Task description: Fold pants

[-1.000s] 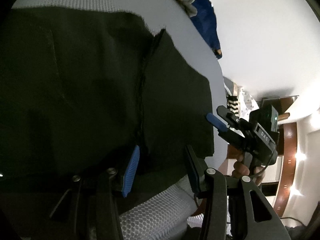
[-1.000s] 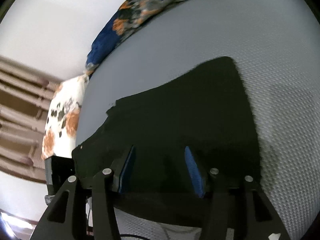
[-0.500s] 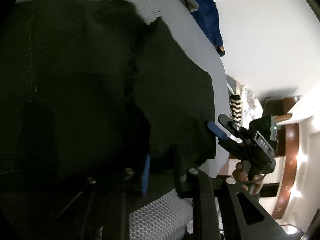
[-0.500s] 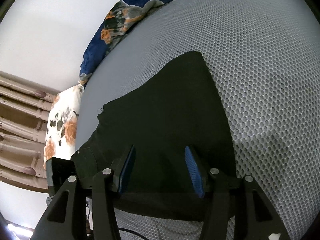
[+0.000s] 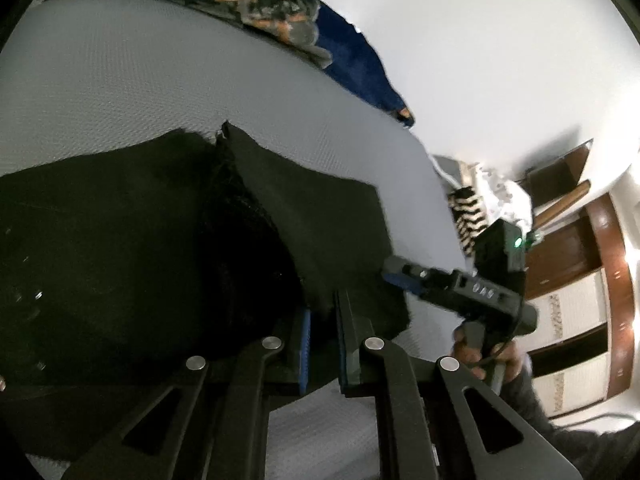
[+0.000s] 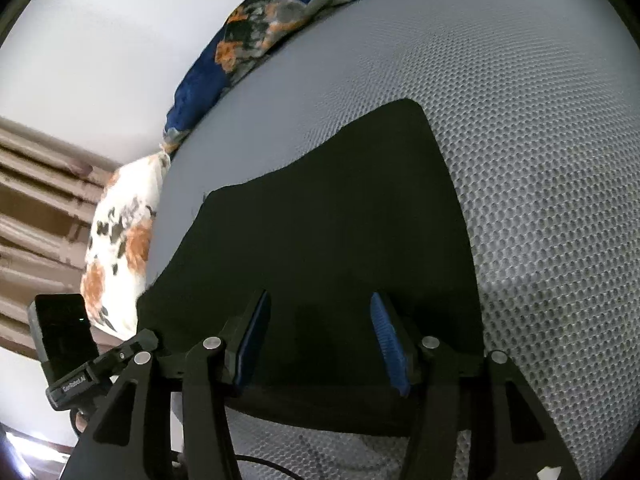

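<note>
Black pants (image 5: 120,248) lie on a grey mesh bed surface (image 5: 120,88). My left gripper (image 5: 322,312) is shut on the near edge of the pants, with black cloth pinched between its blue pads and lifted a little. My right gripper (image 6: 320,320) is open, its blue pads astride the near edge of a flat pant leg (image 6: 332,220), holding nothing. The right gripper also shows in the left wrist view (image 5: 400,276), at the cloth's right corner. The left gripper's body (image 6: 68,360) shows at the lower left of the right wrist view.
A blue floral blanket (image 5: 280,28) lies along the far edge of the bed against a white wall. A white and orange floral pillow (image 6: 120,252) sits at the bed's left end. Wooden cabinets (image 5: 572,320) stand to the right.
My left gripper has closed on the pants' edge and lifted it, so the view tilted up toward the wall. My right gripper stayed open and moved slightly closer over the leg.
</note>
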`<act>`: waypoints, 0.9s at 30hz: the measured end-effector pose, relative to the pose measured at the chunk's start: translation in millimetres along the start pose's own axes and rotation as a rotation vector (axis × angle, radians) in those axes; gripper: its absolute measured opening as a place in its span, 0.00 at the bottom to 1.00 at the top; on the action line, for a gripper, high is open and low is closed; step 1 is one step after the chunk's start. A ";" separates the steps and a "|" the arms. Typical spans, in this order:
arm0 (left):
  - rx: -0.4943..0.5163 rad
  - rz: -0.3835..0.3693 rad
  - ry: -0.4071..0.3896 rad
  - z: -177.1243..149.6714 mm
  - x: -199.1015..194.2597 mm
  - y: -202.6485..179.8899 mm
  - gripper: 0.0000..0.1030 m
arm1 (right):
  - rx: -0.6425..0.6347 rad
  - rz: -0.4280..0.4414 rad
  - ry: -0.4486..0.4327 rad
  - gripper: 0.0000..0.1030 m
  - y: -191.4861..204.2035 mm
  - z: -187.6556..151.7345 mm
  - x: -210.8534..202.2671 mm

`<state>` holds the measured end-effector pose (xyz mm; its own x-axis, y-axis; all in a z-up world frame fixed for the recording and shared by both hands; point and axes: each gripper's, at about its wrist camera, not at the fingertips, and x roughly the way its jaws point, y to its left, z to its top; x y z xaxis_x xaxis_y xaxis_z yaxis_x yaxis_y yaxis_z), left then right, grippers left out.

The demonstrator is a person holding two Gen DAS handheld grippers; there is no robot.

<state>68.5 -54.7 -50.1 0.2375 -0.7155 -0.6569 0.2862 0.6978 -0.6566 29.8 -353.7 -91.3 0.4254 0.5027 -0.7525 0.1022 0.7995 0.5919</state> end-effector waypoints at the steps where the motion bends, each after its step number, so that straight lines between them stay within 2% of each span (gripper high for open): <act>1: -0.004 0.009 0.011 -4.8 -0.1 6.4 0.10 | -0.007 -0.003 0.007 0.50 1.0 -1.0 2.4; 7: -0.085 0.097 0.122 -31.0 25.1 46.3 0.10 | -0.061 -0.085 0.054 0.48 6.3 -7.0 20.2; 10: -0.129 0.084 0.144 -30.8 31.4 56.7 0.10 | -0.115 -0.134 0.066 0.49 15.3 -8.3 24.3; 12: -0.109 0.105 0.154 -28.8 33.0 52.3 0.13 | -0.157 -0.176 0.078 0.51 24.4 -7.0 26.8; 14: -0.049 0.157 0.143 -29.9 28.7 45.1 0.15 | -0.209 -0.225 0.055 0.51 33.2 -1.6 26.1; 18: 0.048 0.282 0.094 -22.4 17.6 35.4 0.21 | -0.276 -0.291 -0.043 0.51 45.8 21.8 18.6; 22: 0.064 0.322 0.039 -14.4 12.3 35.0 0.21 | -0.325 -0.386 -0.108 0.51 48.1 50.9 22.1; 27: 0.118 0.291 0.012 -7.3 19.9 25.2 0.21 | -0.322 -0.451 -0.084 0.50 36.5 75.2 45.2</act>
<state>73.6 -51.1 -82.5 0.3142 -0.4851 -0.8161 0.3138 0.8644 -0.3929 120.4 -326.5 -82.0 0.4750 0.0699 -0.8772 0.0167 0.9959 0.0884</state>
